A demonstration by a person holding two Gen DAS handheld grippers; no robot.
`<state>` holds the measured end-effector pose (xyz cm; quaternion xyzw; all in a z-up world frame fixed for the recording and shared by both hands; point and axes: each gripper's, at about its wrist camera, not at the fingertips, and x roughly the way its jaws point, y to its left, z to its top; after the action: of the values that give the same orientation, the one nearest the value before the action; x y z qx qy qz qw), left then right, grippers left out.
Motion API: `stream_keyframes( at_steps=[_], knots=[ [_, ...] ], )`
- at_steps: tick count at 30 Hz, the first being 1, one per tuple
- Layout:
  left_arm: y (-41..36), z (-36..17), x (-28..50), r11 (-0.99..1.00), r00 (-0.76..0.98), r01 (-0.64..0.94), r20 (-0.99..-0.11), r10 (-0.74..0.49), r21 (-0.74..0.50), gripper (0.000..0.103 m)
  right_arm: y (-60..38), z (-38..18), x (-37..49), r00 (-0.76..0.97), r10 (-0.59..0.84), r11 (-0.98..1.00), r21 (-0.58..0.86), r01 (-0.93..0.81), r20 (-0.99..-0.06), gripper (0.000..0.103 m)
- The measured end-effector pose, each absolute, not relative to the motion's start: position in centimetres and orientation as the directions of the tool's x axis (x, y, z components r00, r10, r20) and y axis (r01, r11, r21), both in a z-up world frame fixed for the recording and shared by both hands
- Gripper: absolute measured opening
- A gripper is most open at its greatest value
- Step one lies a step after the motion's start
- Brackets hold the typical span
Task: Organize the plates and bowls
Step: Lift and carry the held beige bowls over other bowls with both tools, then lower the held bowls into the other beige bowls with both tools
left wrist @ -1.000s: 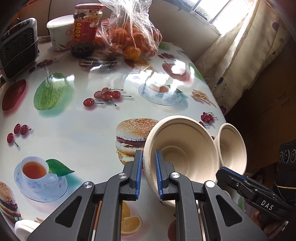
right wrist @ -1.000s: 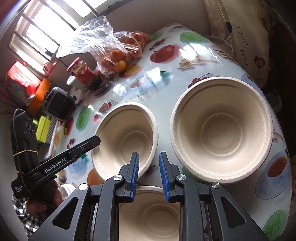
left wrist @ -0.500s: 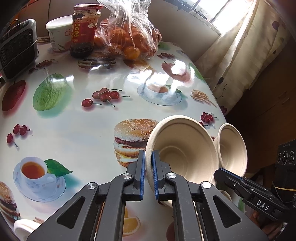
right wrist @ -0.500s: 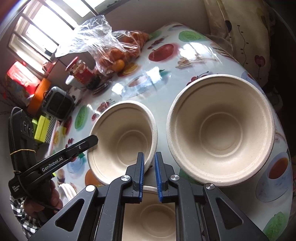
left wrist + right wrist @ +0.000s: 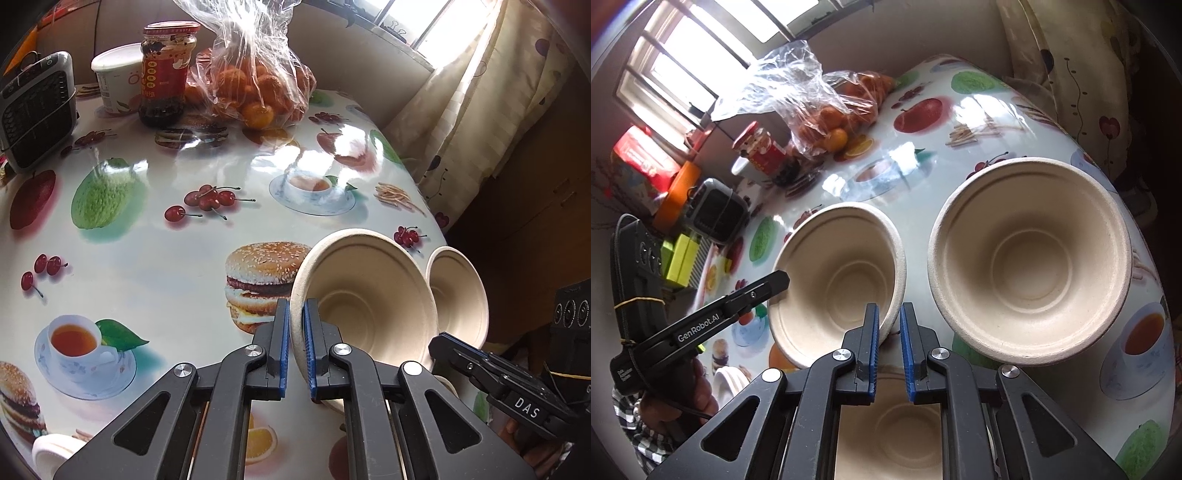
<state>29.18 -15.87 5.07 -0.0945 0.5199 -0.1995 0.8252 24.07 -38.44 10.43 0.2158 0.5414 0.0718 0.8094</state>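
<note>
Left wrist view. Left gripper point(image 5: 295, 345): blue-padded jaws clamped on the near rim of a pale fibre bowl point(image 5: 369, 295), empty, tipped up on edge at the near right of the table point(image 5: 129, 266). Second fibre bowl point(image 5: 460, 295), also empty, just behind it toward the table's right edge. Right gripper point(image 5: 465, 356) enters at lower right, black, lettered "DAS"; its jaw state cannot be read from this side. At the far end: glass jar point(image 5: 166, 74) with red lid and red label, dark contents, print too small to read; white lidded tub point(image 5: 118, 81) beside it, contents hidden; clear plastic bag point(image 5: 255, 85) holding oranges. Dark grilled appliance point(image 5: 37, 114) at far left. Tablecloth printed with fruit, burgers and teacups.

Right wrist view. Right gripper point(image 5: 889, 347): jaws drawn in as far as they go, a narrow gap left between the pads; the rim of the lowest bowl point(image 5: 886, 424) lies directly under them, but whether it is pinched cannot be told. That bowl is empty, seen between the gripper's arms. Left bowl point(image 5: 838, 284) tilted, empty, held by the left gripper point(image 5: 775, 280), whose side reads "GenRobot.AI". Large bowl point(image 5: 1030, 258) upright on the table at right, empty. A hand point(image 5: 690, 398) with a checked sleeve grips the left tool.
</note>
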Motion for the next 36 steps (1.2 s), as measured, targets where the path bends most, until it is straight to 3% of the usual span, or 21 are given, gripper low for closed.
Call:
stream_keyframes(
  at_steps=[36],
  knots=[
    [-18.1, 8.6, 21.6, 0.861, 0.385, 0.338, -0.779, -0.495, -0.38, 0.008, -40.7, 15.4, 15.8, 0.523, 0.309, 0.902, 0.418, 0.103, -0.795, 0.012]
  ],
)
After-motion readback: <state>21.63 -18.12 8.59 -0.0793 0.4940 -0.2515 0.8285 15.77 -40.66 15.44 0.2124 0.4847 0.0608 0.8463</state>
